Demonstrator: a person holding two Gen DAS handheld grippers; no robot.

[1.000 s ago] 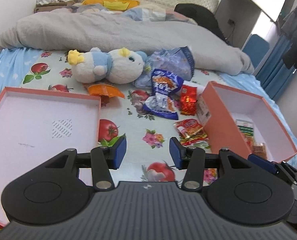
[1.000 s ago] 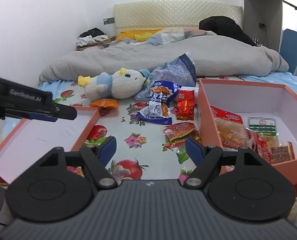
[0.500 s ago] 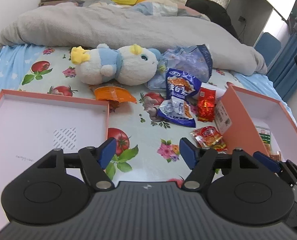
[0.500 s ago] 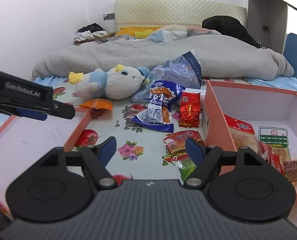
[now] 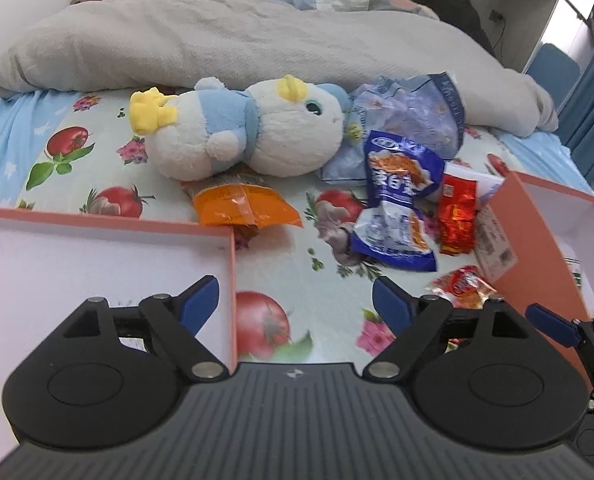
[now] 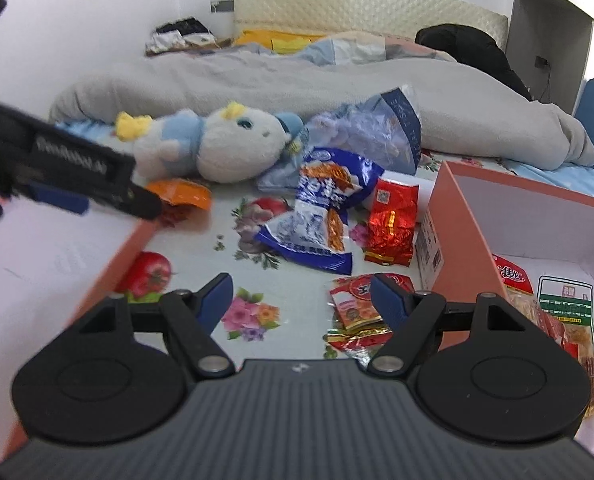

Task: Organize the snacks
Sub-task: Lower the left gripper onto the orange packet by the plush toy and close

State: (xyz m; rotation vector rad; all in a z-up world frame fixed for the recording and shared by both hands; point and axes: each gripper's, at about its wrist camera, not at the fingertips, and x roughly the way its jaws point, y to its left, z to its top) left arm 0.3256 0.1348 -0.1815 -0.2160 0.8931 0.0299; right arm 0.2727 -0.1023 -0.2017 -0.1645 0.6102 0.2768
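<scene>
We held the left tongs (image 5: 295, 300) above the bed sheet (image 5: 289, 248), their jaws having just been opening and now spread wide with nothing between them, the left pad over the near right corner of the shallow box lid (image 5: 97, 256). The right tongs (image 6: 301, 292) stood open too and held nothing, hanging over the flowered sheet between the lid on the left and the deep orange box (image 6: 461, 248) on the right. Loose snacks lay on the bed between the two: an orange packet (image 5: 241, 208) just in front of the plush toy (image 5: 241, 136), a blue and white bag (image 5: 397, 208) in the middle, a red foil packet (image 5: 457, 212) to its right beside the box wall, and a small red packet (image 6: 357, 300) nearer to us, just by the right tongs' right pad. A crumpled clear blue bag (image 6: 373, 132) lay farther back against the grey duvet (image 5: 233, 40). Inside the deep box several packets (image 6: 537, 304) already lay on its floor. From the right view the left tool crossed the left edge of the scene, blurred, above the lid.
</scene>
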